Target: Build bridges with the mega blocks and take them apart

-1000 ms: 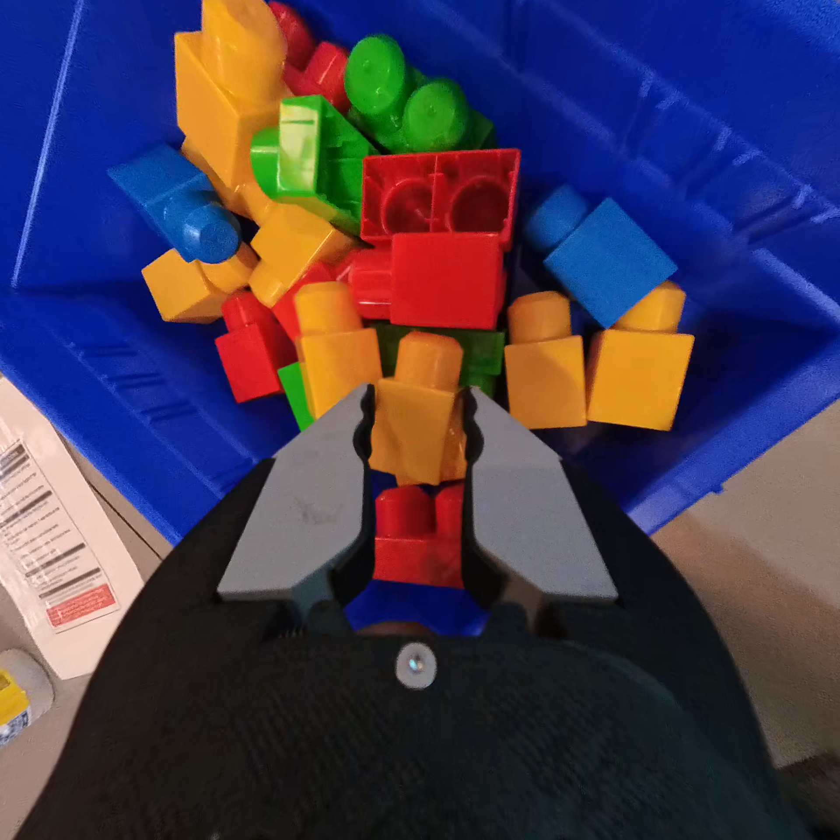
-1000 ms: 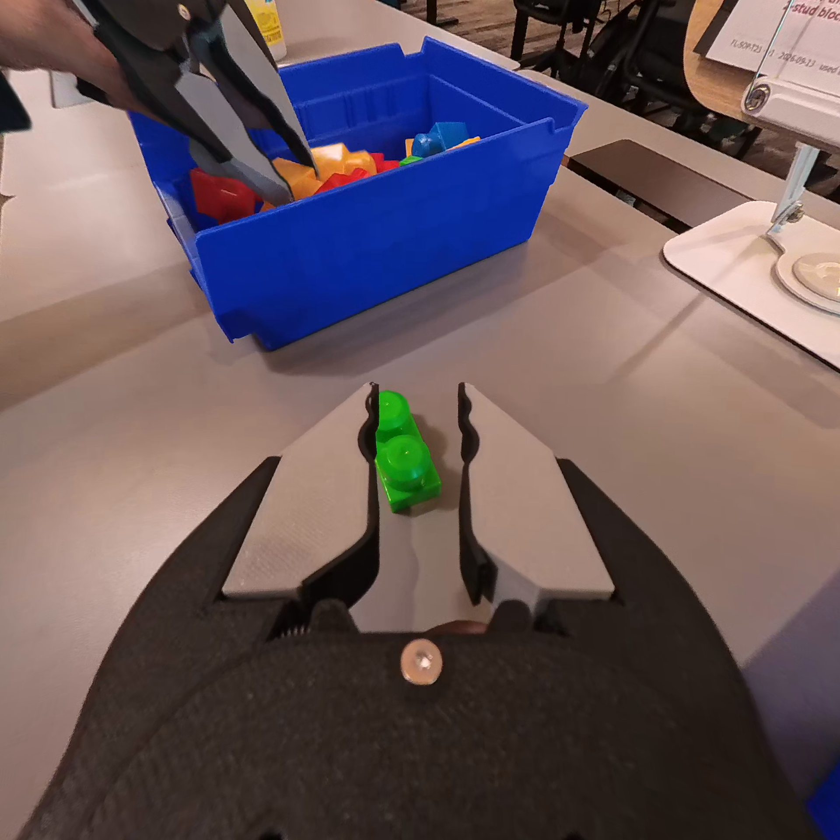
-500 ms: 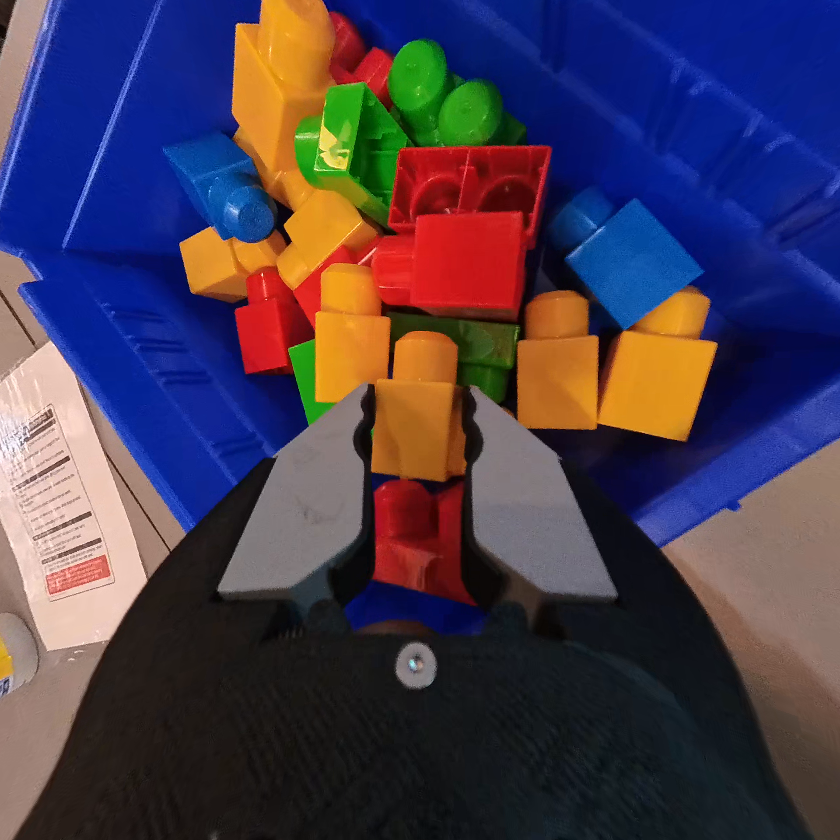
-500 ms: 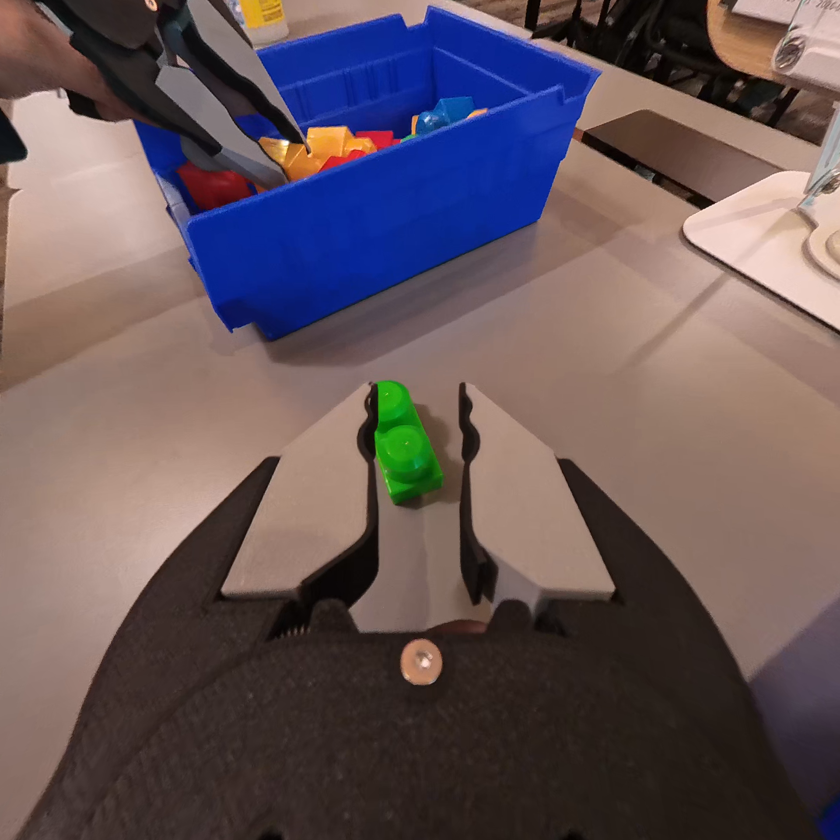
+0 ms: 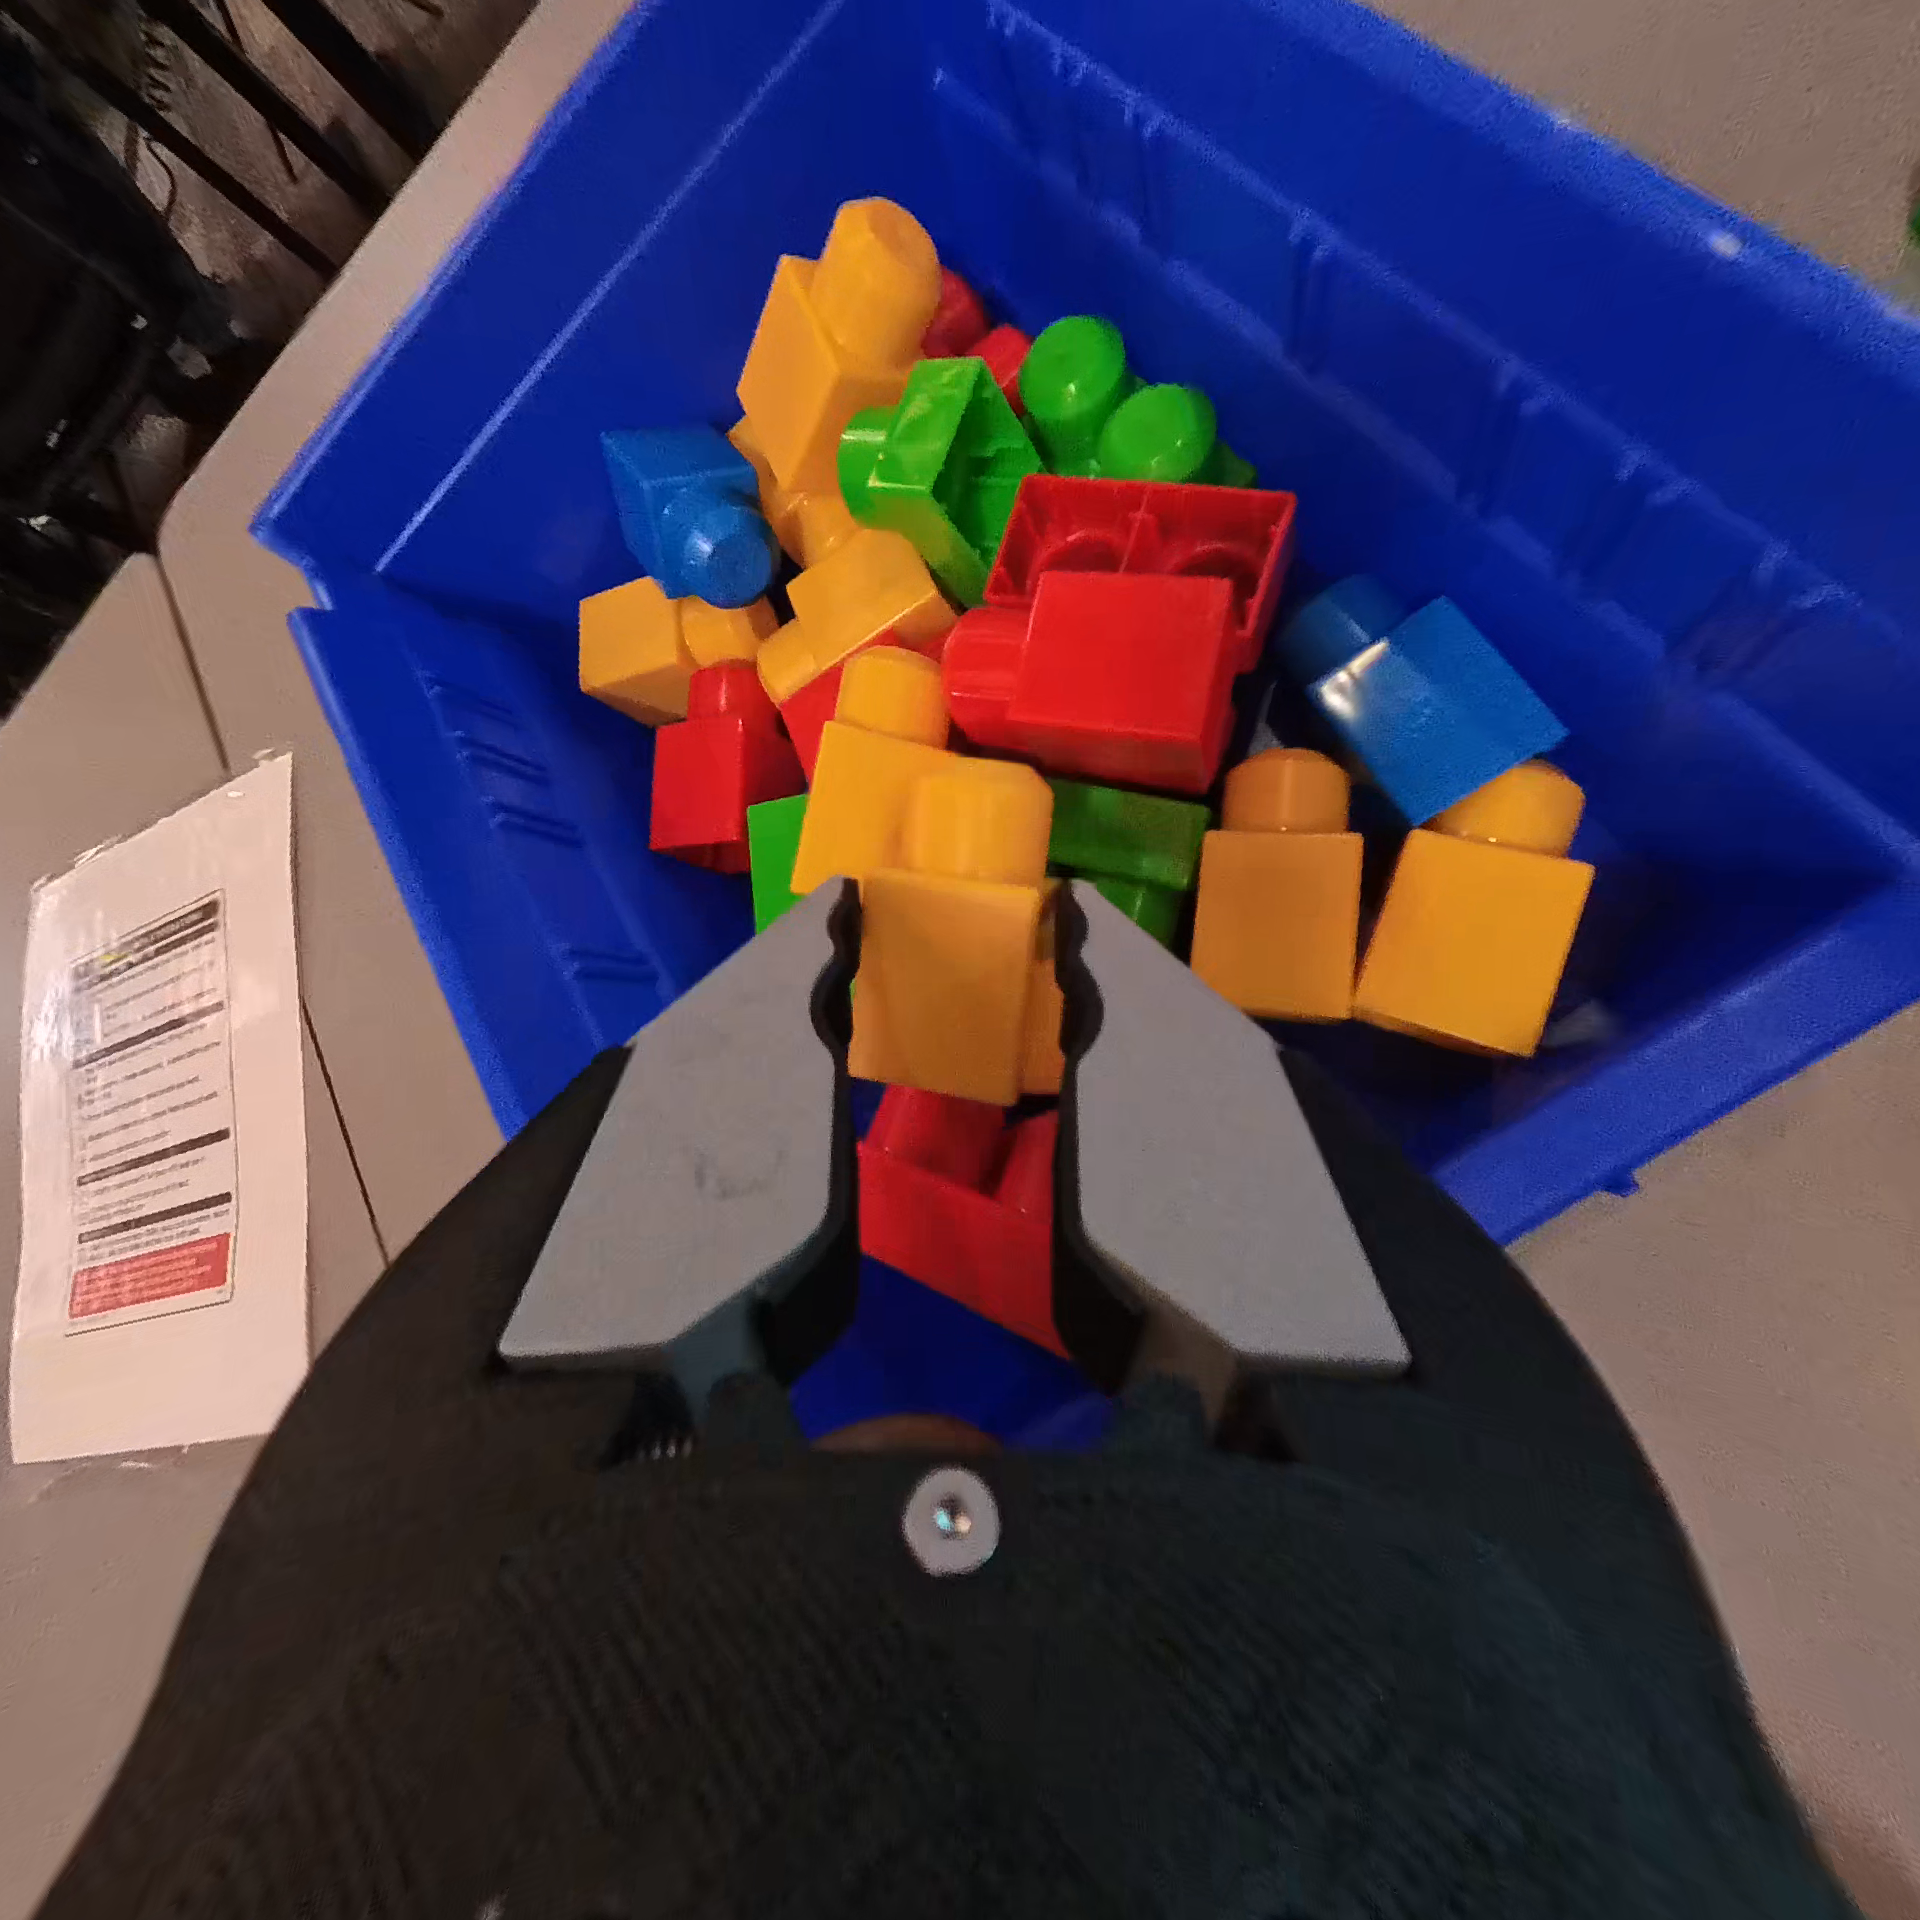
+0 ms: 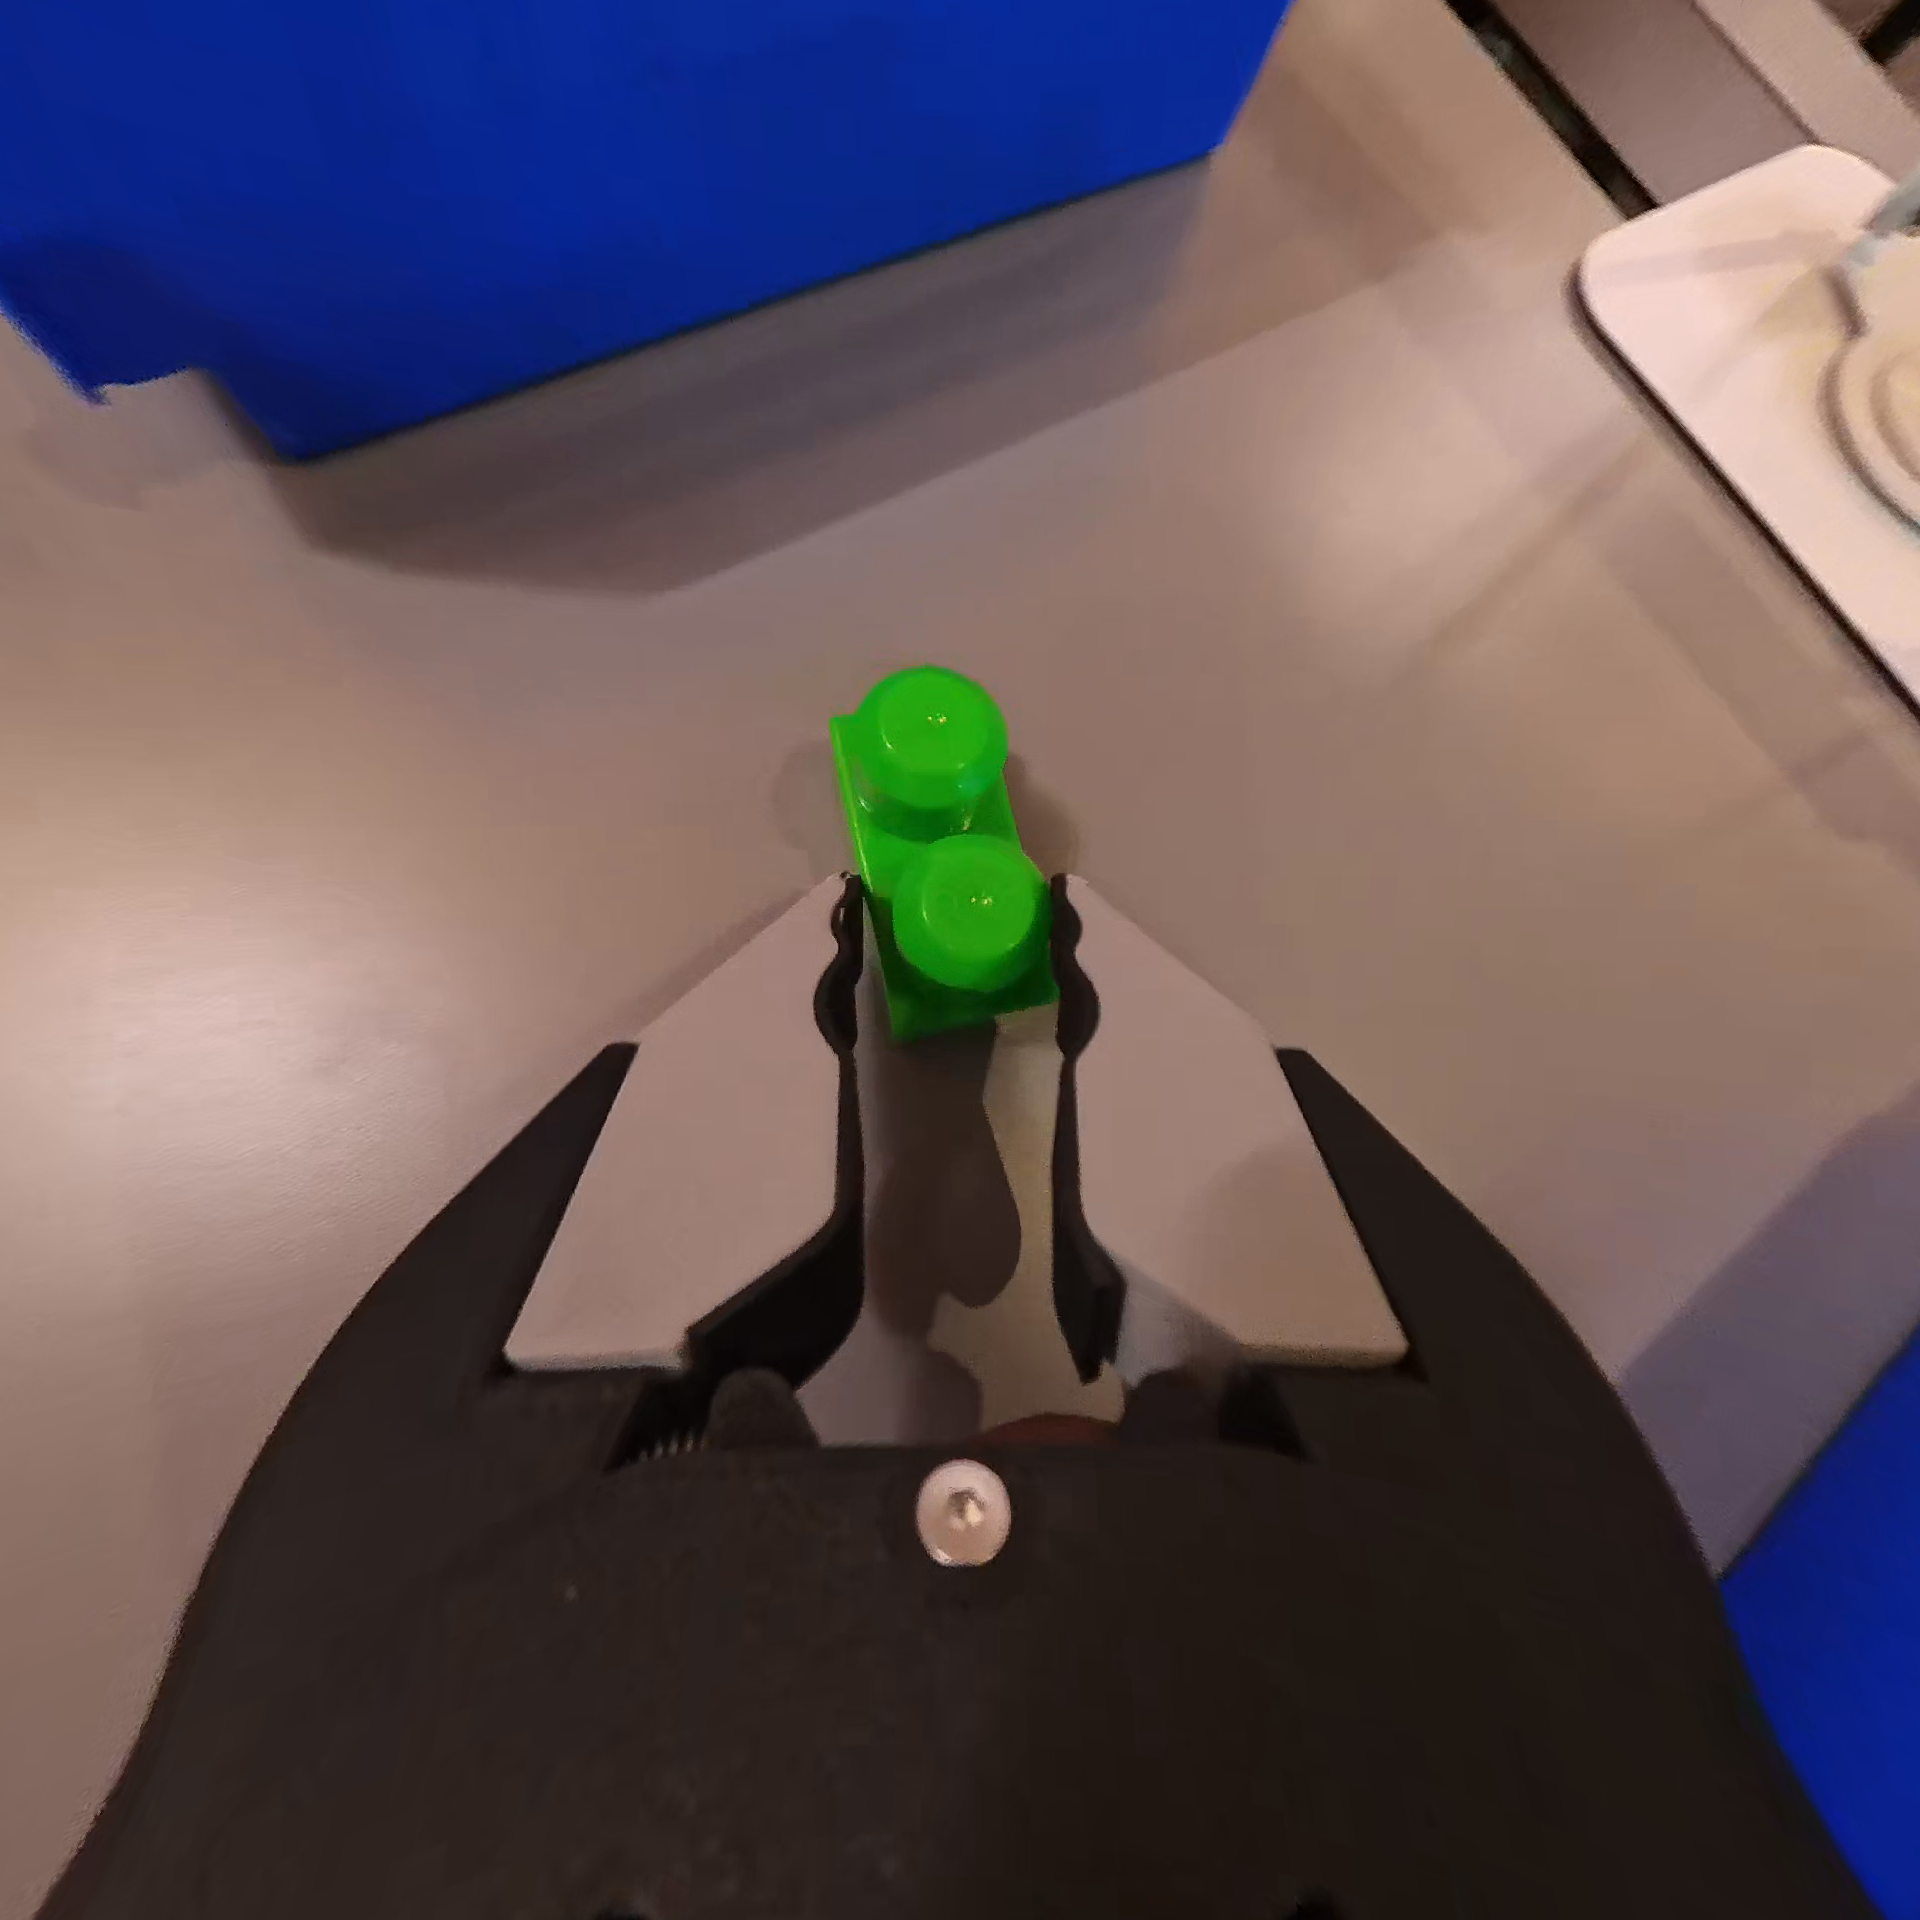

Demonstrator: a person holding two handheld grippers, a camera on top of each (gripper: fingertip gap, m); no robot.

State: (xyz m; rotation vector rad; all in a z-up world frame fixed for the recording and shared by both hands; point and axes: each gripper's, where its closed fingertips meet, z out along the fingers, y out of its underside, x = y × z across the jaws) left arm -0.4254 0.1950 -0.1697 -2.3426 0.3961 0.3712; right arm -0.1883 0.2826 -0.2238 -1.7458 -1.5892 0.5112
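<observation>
Blue bin [image 5: 1507,343]: heaped blocks within; left gripper [image 5: 951,966] above, clamping yellow block [image 5: 951,987]. Before bin: right gripper [image 6: 951,935] narrowly straddling green block [image 6: 935,831].

Probably a lab or office workspace.
A grey table [image 6: 416,831] carries a blue storage bin [image 5: 1558,436], a printed instruction sheet [image 5: 156,1122] and a white stand base [image 6: 1745,343].

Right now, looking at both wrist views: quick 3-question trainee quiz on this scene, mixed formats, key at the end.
1. True or false: the left tongs grip a yellow block above the blue bin.
2. How many studs has the green block on the table?
3. The sheet beside the bin is: A white, B red, C green.

Key: 1 true; 2 two; 3 A.
</observation>
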